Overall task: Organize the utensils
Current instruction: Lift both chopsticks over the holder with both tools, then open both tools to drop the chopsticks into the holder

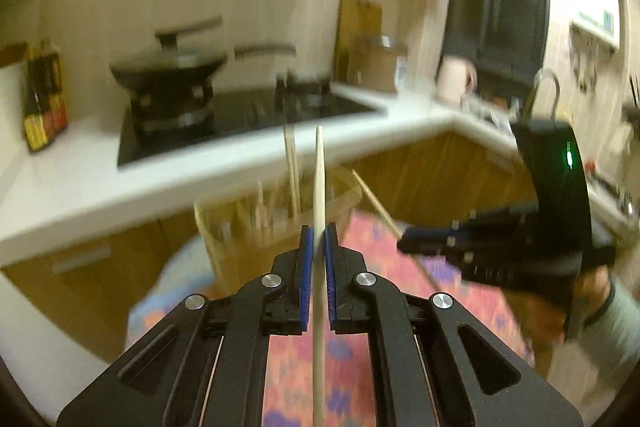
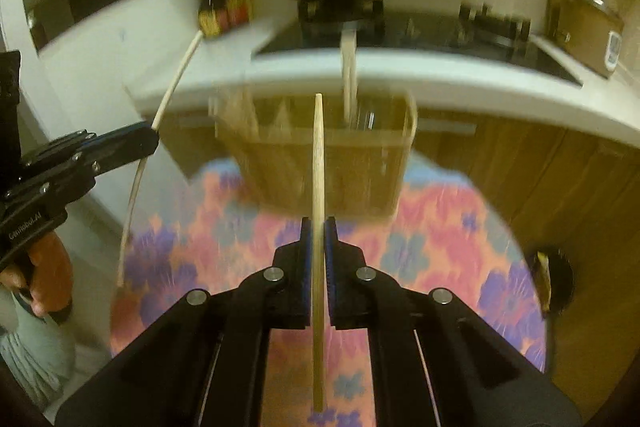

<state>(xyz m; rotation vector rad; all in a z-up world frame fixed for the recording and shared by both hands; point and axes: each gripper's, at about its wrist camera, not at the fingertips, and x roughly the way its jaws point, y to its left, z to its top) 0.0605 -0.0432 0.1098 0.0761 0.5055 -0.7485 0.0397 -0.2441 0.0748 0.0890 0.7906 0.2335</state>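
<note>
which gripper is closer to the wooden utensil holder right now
Hard to call; both look about level. The left gripper holds its chopstick just before the utensil holder; the right gripper faces it likewise.

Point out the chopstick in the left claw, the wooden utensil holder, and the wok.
chopstick (image 1: 319, 187), left wrist view, shaft above the pads
wooden utensil holder (image 2: 360, 167), right wrist view, front wall
wok (image 1: 168, 69), left wrist view, dark bowl

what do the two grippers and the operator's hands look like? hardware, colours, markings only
Both are matte black handheld grippers: the left gripper and right gripper have blue finger pads and round silver pivot screws. The right one's housing carries a green LED; the left one's side has white lettering, too blurred to read. Bare hand, grey sleeves. No cables visible.
</note>
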